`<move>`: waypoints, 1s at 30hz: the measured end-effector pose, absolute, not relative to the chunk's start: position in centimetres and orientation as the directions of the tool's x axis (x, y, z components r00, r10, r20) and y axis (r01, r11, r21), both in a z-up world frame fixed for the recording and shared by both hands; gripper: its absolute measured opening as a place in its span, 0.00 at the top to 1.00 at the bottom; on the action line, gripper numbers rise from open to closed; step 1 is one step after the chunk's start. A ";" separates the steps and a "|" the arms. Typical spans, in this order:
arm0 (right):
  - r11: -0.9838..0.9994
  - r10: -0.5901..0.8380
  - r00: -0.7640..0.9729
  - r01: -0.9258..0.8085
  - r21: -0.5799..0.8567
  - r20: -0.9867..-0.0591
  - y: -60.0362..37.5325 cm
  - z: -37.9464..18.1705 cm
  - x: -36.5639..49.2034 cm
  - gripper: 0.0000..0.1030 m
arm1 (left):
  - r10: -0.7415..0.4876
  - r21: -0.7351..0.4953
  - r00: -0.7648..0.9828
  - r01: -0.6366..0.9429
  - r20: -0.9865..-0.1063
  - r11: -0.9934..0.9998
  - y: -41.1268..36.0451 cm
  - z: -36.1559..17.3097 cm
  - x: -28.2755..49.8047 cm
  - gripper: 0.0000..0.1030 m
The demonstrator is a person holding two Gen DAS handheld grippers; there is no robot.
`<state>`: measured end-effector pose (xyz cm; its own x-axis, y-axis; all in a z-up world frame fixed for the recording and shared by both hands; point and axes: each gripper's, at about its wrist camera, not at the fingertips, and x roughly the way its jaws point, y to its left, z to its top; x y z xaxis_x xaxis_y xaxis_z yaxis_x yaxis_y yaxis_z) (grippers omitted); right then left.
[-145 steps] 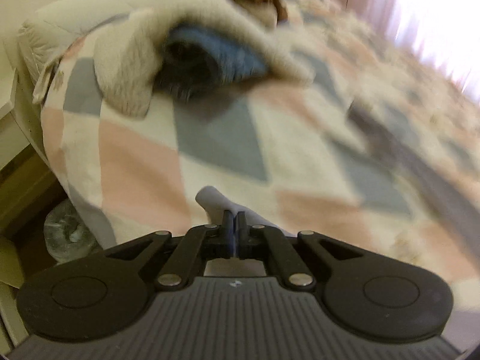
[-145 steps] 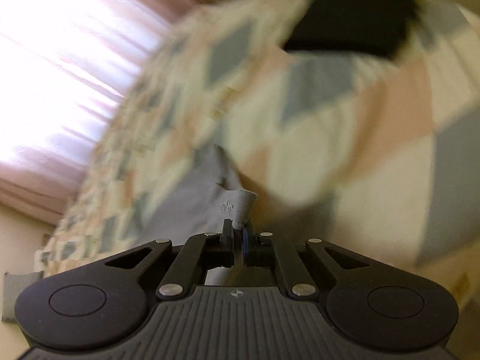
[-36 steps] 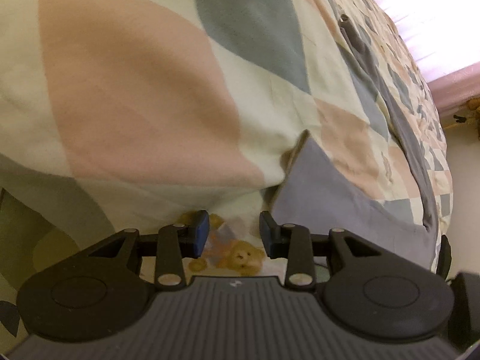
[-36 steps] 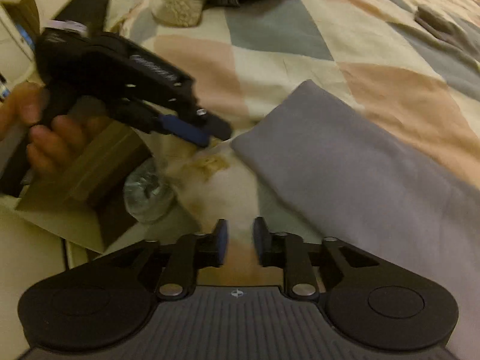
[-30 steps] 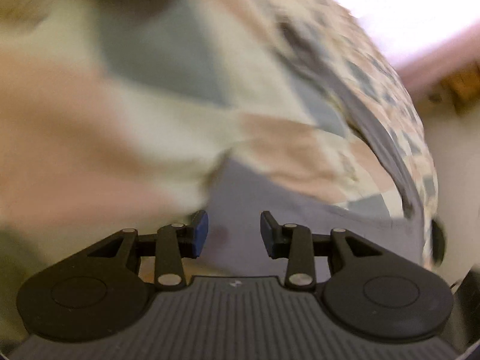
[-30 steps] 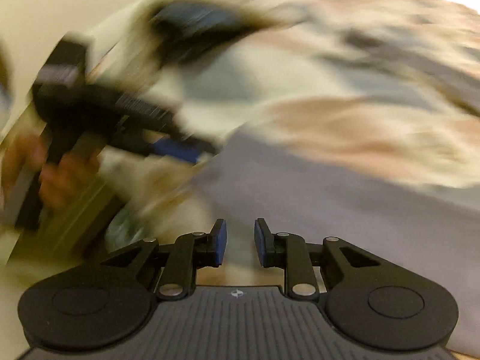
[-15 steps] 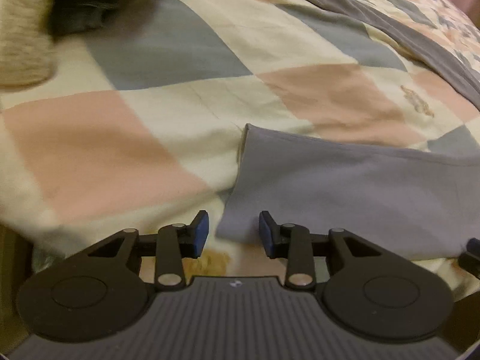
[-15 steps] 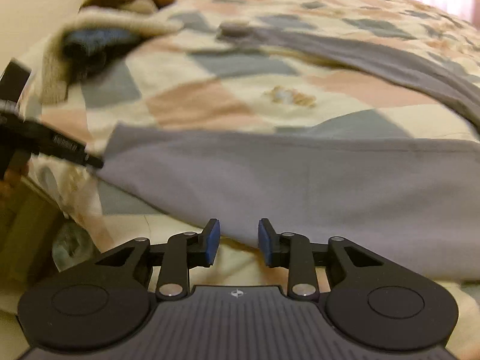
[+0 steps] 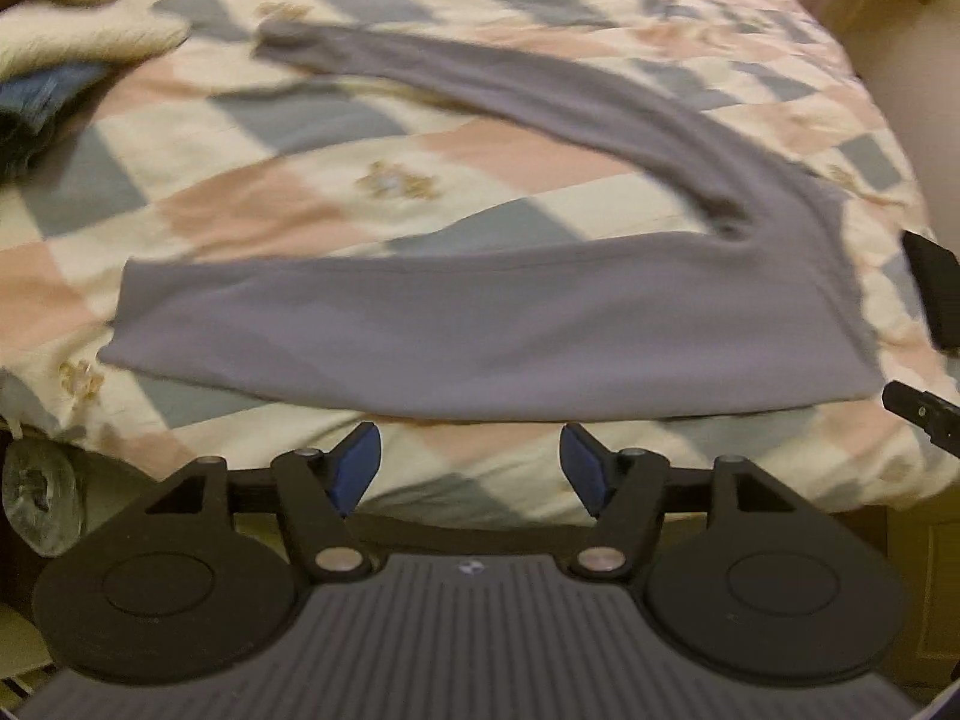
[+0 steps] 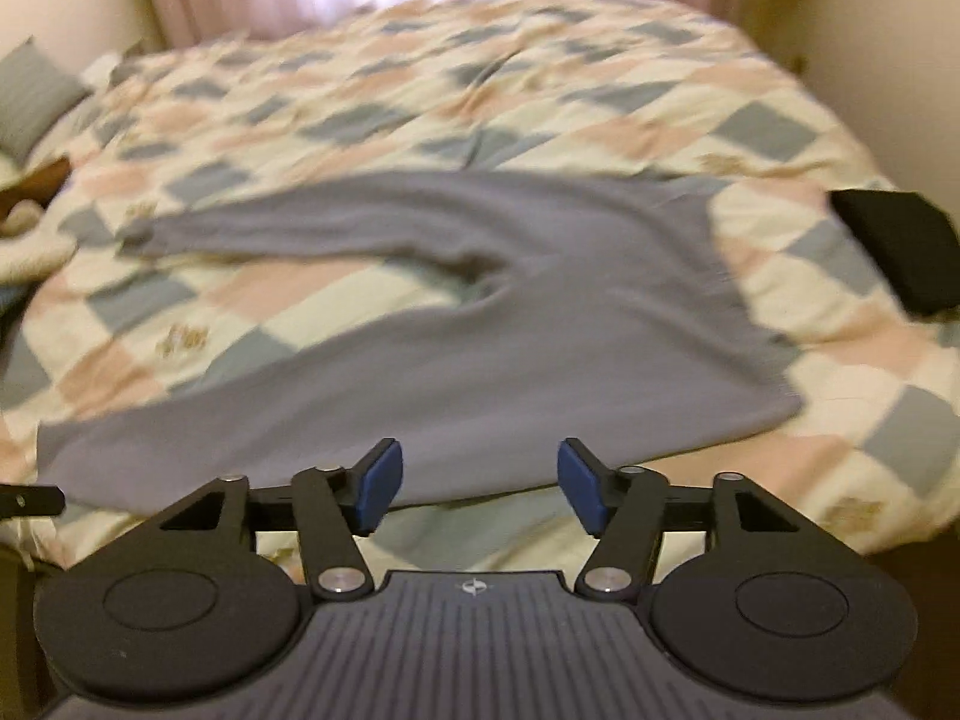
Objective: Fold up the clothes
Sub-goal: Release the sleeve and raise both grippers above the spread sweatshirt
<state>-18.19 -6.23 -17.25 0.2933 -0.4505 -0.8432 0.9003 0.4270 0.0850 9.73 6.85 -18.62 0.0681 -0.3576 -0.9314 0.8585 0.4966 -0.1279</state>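
Note:
A grey long-sleeved garment [image 9: 540,330] lies flat near the bed's front edge, its body running left to right and one sleeve [image 9: 480,78] stretching to the far left. The right wrist view shows the same garment [image 10: 480,312] with its sleeve [image 10: 270,228] angled left. My left gripper [image 9: 470,468] hangs open just short of the garment's near hem, holding nothing. My right gripper [image 10: 477,486] is open too, over the near hem toward the right end. Part of the right gripper's black body [image 9: 930,294] shows at the left view's right edge.
A checked quilt [image 10: 540,90] in pink, grey and cream covers the bed. A pile of clothes [image 9: 66,54], cream fleece over blue, sits at the far left. A folded black item [image 10: 894,246] lies at the right. A clear plastic bottle [image 9: 36,498] sits below the bed's left corner.
Both grippers have pulled back from the garment's left corner and opened wider. The whole garment now shows, spread flat on the quilt.

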 end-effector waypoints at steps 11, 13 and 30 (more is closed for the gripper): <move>0.383 -0.485 0.323 0.914 0.134 -0.813 -0.6 -12.5 -19.5 0.33 | -0.437 -0.033 0.149 0.924 -0.887 0.382 9.1 -10.6 5.4 0.35; 0.383 -0.491 0.321 0.915 0.130 -0.810 0.7 -11.8 -19.5 0.33 | -0.439 -0.026 0.156 0.924 -0.885 0.380 10.7 -9.7 5.3 0.33; 0.262 -0.583 0.239 0.960 0.099 -0.776 7.6 -10.0 -22.6 0.27 | -0.450 -0.018 0.164 0.928 -0.878 0.373 19.6 -9.3 6.3 0.30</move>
<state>-22.57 7.59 -9.98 0.2392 -0.5832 -0.7763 0.9600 0.2619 0.0990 6.28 19.64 -9.27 0.1640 -0.4503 -0.8777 0.9277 0.3730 -0.0180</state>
